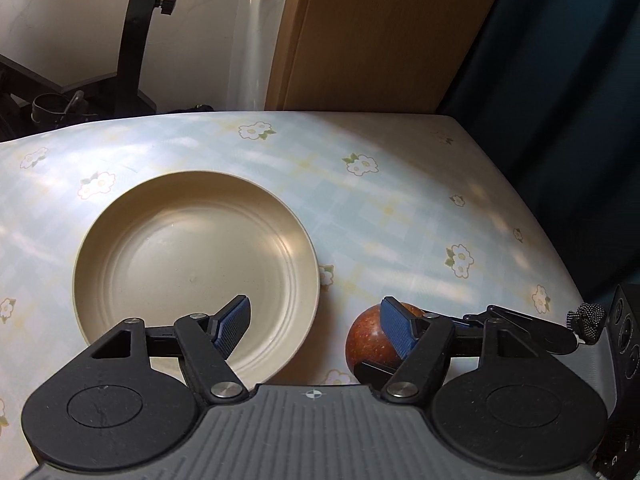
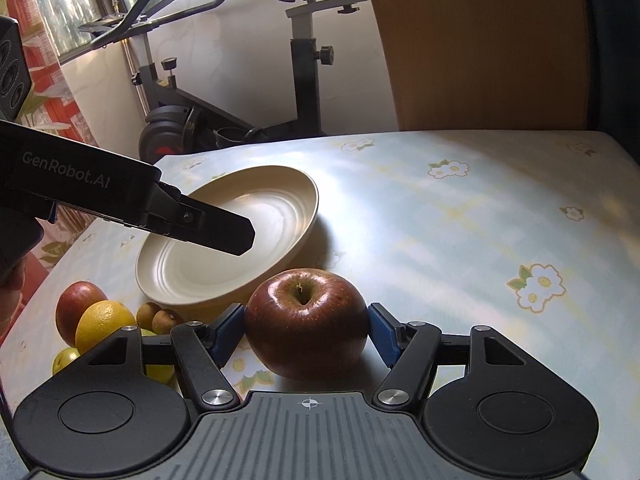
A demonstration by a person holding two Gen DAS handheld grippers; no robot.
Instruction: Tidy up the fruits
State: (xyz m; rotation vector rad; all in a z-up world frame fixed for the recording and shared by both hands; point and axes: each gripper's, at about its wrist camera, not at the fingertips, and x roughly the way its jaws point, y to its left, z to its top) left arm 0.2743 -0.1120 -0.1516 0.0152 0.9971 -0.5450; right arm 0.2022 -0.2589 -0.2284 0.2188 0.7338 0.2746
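The right gripper (image 2: 306,330) is clamped on the glossy dark-red apple (image 2: 306,320), stem up, just off the near rim of the round cream plate (image 2: 308,216) mid-bench; the left gripper (image 1: 316,326) hovers there half-open, holding nothing.

From the left wrist, the apple (image 1: 370,340) is half hidden behind a finger (image 1: 396,330); from the right, the small fruits (image 2: 158,316) sit partly behind the hand-held gripper.

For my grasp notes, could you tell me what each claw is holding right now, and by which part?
The right claw grips the dark red apple across its widest sides, stem upward. The left claw is open and holds nothing, above the plate.
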